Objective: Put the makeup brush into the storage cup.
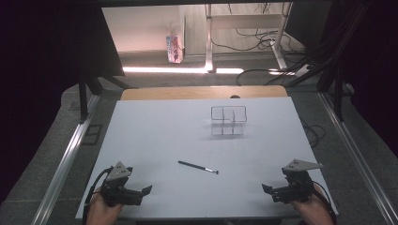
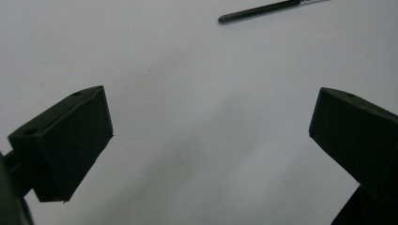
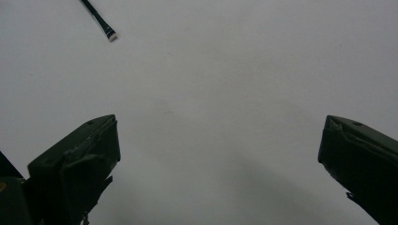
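Observation:
A slim black stick with a pale tip (image 1: pixel 197 167) lies flat near the middle of the white table sheet (image 1: pixel 159 136). Its dark end shows at the top of the left gripper view (image 2: pixel 263 10), its pale tip at the top left of the right gripper view (image 3: pixel 101 21). A clear box with compartments (image 1: pixel 228 121) stands farther back, right of centre. My left gripper (image 1: pixel 143 192) rests at the front left corner, open and empty (image 2: pixel 211 101). My right gripper (image 1: pixel 268 191) sits at the front right, also open with nothing between its jaws (image 3: pixel 220 122). Both point inward, well apart from the stick.
The wooden table edge (image 1: pixel 204 92) shows behind the sheet. Metal rails (image 1: pixel 70 150) run along both sides. On the floor at the back stand a small carton (image 1: pixel 173 48), desk legs and loose cables (image 1: pixel 263 40).

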A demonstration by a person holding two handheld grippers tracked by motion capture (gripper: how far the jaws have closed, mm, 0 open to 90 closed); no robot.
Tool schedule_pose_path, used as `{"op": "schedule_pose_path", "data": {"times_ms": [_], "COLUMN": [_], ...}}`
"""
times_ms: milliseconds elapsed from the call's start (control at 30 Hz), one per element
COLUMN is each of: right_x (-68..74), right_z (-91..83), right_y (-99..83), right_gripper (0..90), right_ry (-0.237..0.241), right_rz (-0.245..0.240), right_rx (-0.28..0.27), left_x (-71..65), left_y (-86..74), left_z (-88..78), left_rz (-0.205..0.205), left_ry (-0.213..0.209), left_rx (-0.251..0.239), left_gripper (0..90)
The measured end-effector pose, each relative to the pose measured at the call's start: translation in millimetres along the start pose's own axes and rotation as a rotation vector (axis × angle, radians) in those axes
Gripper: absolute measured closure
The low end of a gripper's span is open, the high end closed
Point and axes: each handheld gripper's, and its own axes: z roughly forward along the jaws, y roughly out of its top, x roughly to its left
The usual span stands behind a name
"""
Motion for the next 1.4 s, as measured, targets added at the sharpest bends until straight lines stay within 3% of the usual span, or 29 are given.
{"op": "schedule_pose_path", "data": {"times_ms": [467, 767, 900, 1400], "right_x": [0.7, 0.7, 0.6, 0.7], "right_z": [0.7, 1.5, 1.1, 2.5], "right_y": [0.5, 0.6, 0.5, 0.9], "right_gripper": [0.0, 0.8, 0.8, 0.9], "right_ry": [0.011, 0.02, 0.014, 0.015], "right_rz": [-0.014, -0.014, -0.012, -0.012], "right_rx": [0.006, 0.009, 0.01, 0.022], "left_x": [0.7, 3.5, 3.8, 3.1], "left_y": [-1.2, -1.4, -1.0, 8.8], "left_z": [0.4, 0.3, -1.0, 1.2], "left_rz": [0.006, -0.03, -0.037, -0.002], "left_ry": [-0.011, -0.028, -0.022, 0.024], "left_rx": [-0.003, -0.001, 0.001, 0.033], "left_gripper": [0.7, 0.6, 0.7, 0.1]}}
